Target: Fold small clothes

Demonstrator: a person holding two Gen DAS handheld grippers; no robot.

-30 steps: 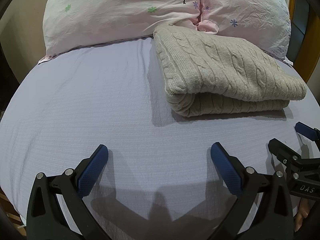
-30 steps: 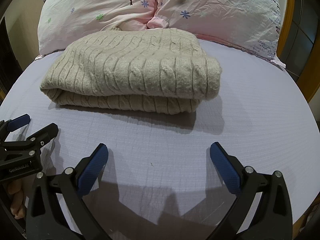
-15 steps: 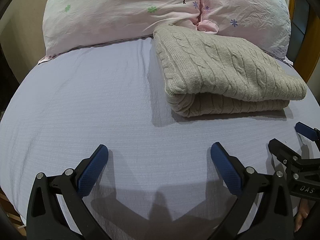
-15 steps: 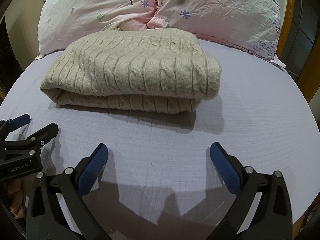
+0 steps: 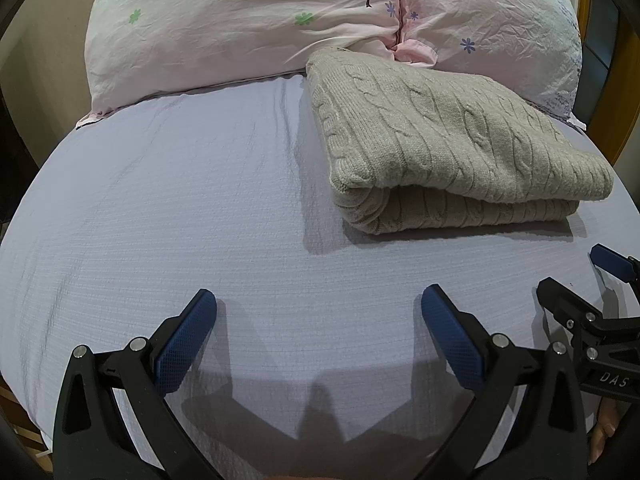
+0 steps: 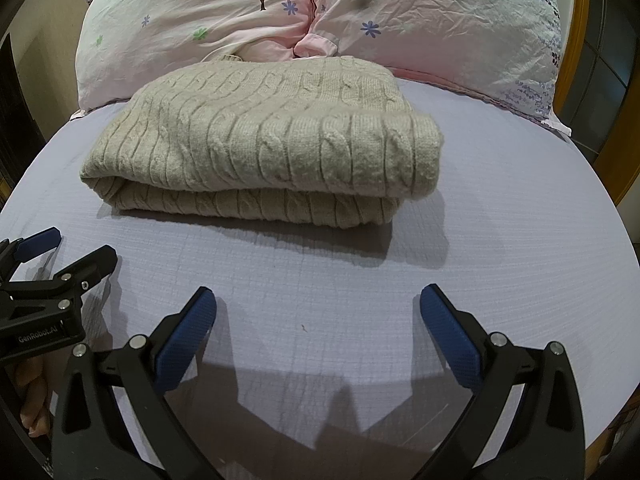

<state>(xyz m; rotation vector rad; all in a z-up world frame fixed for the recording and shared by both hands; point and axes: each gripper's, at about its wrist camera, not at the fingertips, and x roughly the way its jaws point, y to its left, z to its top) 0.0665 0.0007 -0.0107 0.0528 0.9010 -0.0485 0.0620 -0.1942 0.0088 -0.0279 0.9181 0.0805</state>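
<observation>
Both wrist views low over bed [image 5: 160, 200], facing pillows [image 6: 400, 20]; share folded sweater [image 5: 440, 140], seemingly near

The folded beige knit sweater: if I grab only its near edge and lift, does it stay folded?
Probably not. The sweater is soft cable knit in loose stacked layers, so one pinched edge would likely peel the top layer open and sag. Its thick bulk suggests some weight. On the sheet, it would likely drag rather than slide.

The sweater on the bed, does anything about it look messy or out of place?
Nothing stands out. The beige cable-knit sweater lies neatly folded on the lavender sheet, its far edge against the pink pillows. Both grippers are open, clear of it.
</observation>
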